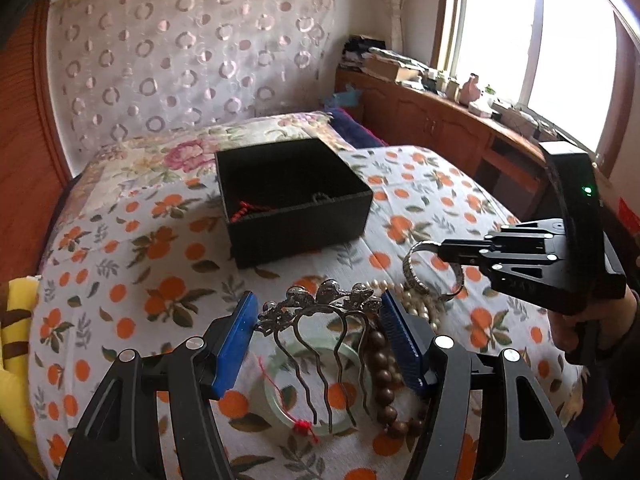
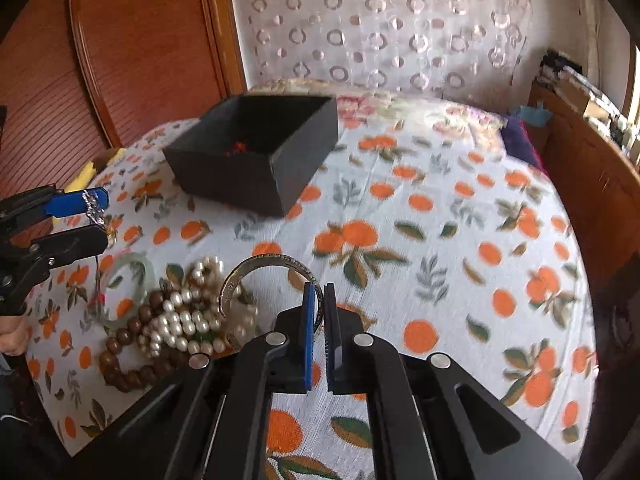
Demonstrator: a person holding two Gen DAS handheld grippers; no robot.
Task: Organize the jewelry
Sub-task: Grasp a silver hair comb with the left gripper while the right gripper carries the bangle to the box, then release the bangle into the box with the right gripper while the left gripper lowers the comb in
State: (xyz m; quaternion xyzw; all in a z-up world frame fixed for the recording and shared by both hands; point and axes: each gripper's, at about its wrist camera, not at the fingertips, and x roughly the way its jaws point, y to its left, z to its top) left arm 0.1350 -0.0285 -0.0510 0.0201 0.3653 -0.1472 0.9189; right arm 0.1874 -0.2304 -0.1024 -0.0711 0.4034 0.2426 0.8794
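Bed (image 2: 440, 216) covered with a white sheet printed with oranges and leaves; floral quilt at the far end. Behind it a sheer curtain (image 1: 188, 52) with ring pattern, red-brown wooden panelling to the left, a wooden cabinet (image 1: 432, 120) under a bright window on the right (clutter on top, too small to identify).

Black open box (image 1: 296, 196) sits toward the far left part of the bed, one corner turned toward the right wrist camera; something red lies inside.

Left gripper (image 1: 318, 312): blue pads pressed against both ends of the ornate crown of a dark metal hair comb (image 1: 320, 320), which is lifted above the sheet. Crown runs crosswise between the pads; wavy prongs point back toward the camera.

Right gripper (image 2: 319, 312): pads pinching the band of a silver cuff bracelet (image 2: 272, 276), held on edge, engraved, its loop extending left of the fingers.

Near the bed's near edge, a cluster: pale green jade bangle (image 2: 128, 292) lying flat with red thread, brown wooden bead bracelet (image 2: 132, 360), pearl strand (image 2: 184, 316), all touching or overlapping.
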